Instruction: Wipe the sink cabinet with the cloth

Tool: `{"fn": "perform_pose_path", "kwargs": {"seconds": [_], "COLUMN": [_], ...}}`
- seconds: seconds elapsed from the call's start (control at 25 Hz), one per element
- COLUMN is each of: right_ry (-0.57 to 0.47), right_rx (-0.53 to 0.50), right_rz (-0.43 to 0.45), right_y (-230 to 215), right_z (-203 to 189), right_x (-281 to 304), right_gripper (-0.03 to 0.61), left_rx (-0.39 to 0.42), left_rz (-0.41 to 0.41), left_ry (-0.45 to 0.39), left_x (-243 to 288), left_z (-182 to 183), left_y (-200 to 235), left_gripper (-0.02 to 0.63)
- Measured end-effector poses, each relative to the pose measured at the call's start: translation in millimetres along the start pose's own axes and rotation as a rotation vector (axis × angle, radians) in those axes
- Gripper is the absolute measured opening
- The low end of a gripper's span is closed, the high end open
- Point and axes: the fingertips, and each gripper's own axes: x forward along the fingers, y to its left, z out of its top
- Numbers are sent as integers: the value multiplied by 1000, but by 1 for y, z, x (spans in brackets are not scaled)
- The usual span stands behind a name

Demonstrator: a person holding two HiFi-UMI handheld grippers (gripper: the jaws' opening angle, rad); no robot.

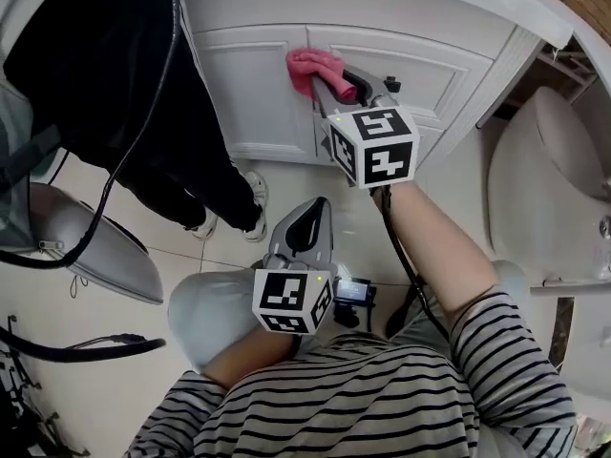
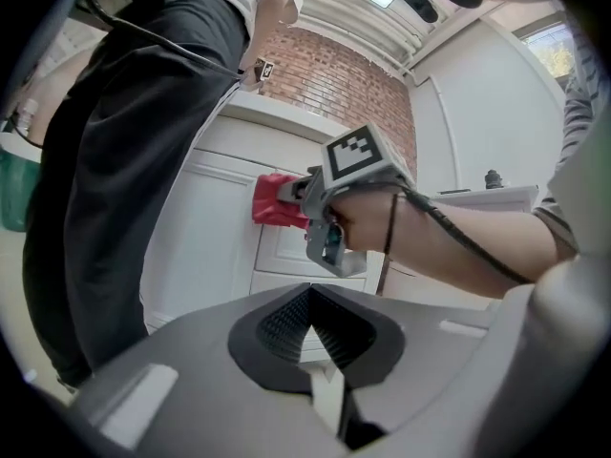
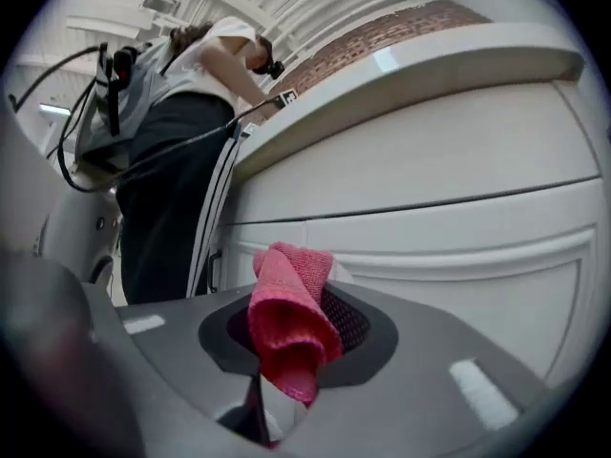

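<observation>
A pink cloth (image 1: 313,68) is pressed against the white sink cabinet (image 1: 248,84) at the seam between its two panelled doors. My right gripper (image 1: 336,86) is shut on the cloth, which bulges folded from its jaws (image 3: 286,332) in the right gripper view, close to the cabinet door (image 3: 458,256). The left gripper view shows the same cloth (image 2: 275,201) held against the cabinet (image 2: 205,246). My left gripper (image 1: 307,223) hangs low over the floor, well back from the cabinet, its jaws closed together (image 2: 310,327) with nothing between them.
A second person in black trousers (image 1: 143,93) stands at the cabinet's left, with black cables (image 1: 105,198) trailing down. A white toilet (image 1: 544,179) sits at the right. A grey rounded object (image 1: 86,241) lies on the tiled floor at the left.
</observation>
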Motion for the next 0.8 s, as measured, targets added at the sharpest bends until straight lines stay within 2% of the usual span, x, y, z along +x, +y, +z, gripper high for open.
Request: {"fn": "perform_pose_path", "kwargs": {"seconds": [0.12,0.2,0.36,0.48,0.64,0.8], "right_ry": [46,47,44,30,2,26], "right_rx": [-75,-82,-19,38,65,61], "right_rz": [-26,-56,-178,-200,-265,-353], "right_y": [-11,-26,-78,-101,-133,-173], "right_z": [-10,-10,-12,-12,-9,-17], "right_x": [14,3,-34,-59,-90,-120], "right_gripper": [97,97,95,97,95,95], "left_rx": [-6,-6,-5,7,30,45], "left_rz": [7,2,-19,-26,-20,-7], "left_ry": [-2,0,6,16,34,49], "left_x": [-3,-4,0,3,8,9], "left_z": [0,1,-1,-5,-11,-15], "left_y": [5,5,-1,-6,-8,-9], "left_gripper": [-6,-6,-6,-6,-6,-6]}}
